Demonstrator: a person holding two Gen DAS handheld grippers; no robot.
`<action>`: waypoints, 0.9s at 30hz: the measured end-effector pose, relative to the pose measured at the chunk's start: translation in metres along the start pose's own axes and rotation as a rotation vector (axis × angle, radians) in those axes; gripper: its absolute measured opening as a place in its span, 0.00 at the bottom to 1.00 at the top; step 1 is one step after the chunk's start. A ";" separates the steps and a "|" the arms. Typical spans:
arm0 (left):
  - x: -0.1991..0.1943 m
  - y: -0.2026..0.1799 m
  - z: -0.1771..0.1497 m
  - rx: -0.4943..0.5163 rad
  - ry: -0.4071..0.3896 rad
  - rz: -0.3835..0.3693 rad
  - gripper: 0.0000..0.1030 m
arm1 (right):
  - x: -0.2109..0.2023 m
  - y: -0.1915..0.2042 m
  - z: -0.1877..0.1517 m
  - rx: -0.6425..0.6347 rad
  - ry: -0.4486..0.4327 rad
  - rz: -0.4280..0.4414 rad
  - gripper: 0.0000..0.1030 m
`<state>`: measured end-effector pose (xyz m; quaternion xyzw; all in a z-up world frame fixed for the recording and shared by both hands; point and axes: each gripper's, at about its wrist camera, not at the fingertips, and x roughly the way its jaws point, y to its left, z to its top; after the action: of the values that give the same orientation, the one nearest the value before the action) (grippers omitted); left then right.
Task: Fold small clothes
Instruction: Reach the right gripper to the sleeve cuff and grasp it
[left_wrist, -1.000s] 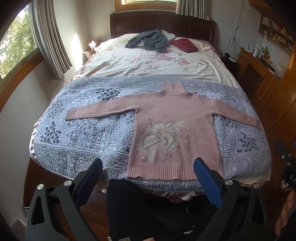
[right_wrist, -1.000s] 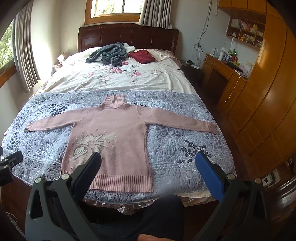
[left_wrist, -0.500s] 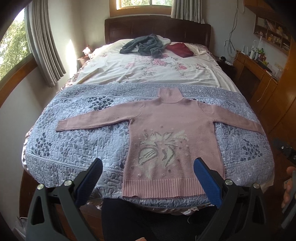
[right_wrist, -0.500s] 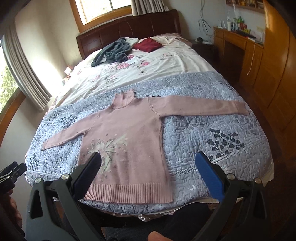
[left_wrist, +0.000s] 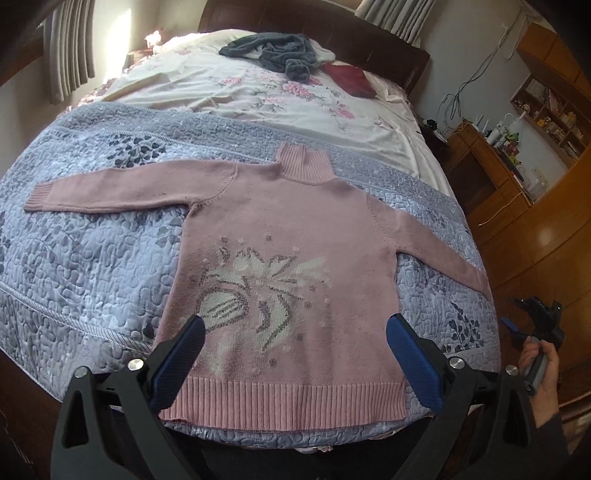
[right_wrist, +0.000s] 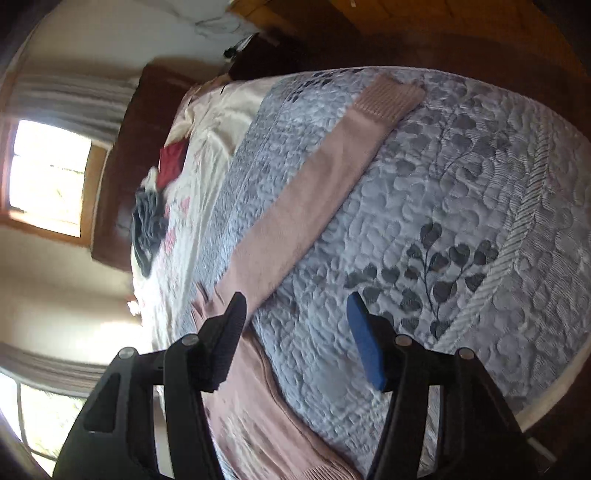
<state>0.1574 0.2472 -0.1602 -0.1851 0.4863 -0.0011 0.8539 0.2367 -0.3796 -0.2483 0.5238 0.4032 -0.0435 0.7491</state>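
Observation:
A pink knit sweater with a pale flower pattern lies flat, face up, sleeves spread, on a blue-grey quilt. My left gripper hangs open above the sweater's ribbed hem, with nothing between its fingers. The right wrist view is rolled sideways. There my right gripper is open, low over the quilt beside the sweater's right sleeve, its dark finger over the spot where sleeve and body meet. The other gripper also shows at the right edge of the left wrist view, held by a hand.
A grey garment and a dark red one lie near the wooden headboard on a flowered sheet. A wooden desk and shelves stand to the right of the bed. Curtains and windows are at the left.
Both grippers have come closer to the bed. The right gripper has rolled sideways and dropped low over the quilt by the right sleeve. The left one now hangs over the hem.

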 end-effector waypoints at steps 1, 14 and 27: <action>0.006 0.001 0.000 -0.010 0.004 0.010 0.96 | 0.005 -0.014 0.018 0.070 -0.017 0.034 0.54; 0.062 -0.012 -0.005 0.009 0.058 0.046 0.96 | 0.062 -0.114 0.172 0.403 -0.189 0.131 0.47; 0.083 -0.007 -0.005 -0.048 0.097 -0.021 0.96 | 0.107 -0.106 0.208 0.323 -0.177 -0.012 0.41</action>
<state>0.1978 0.2239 -0.2290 -0.2104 0.5249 -0.0075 0.8247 0.3734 -0.5594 -0.3714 0.6290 0.3263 -0.1579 0.6877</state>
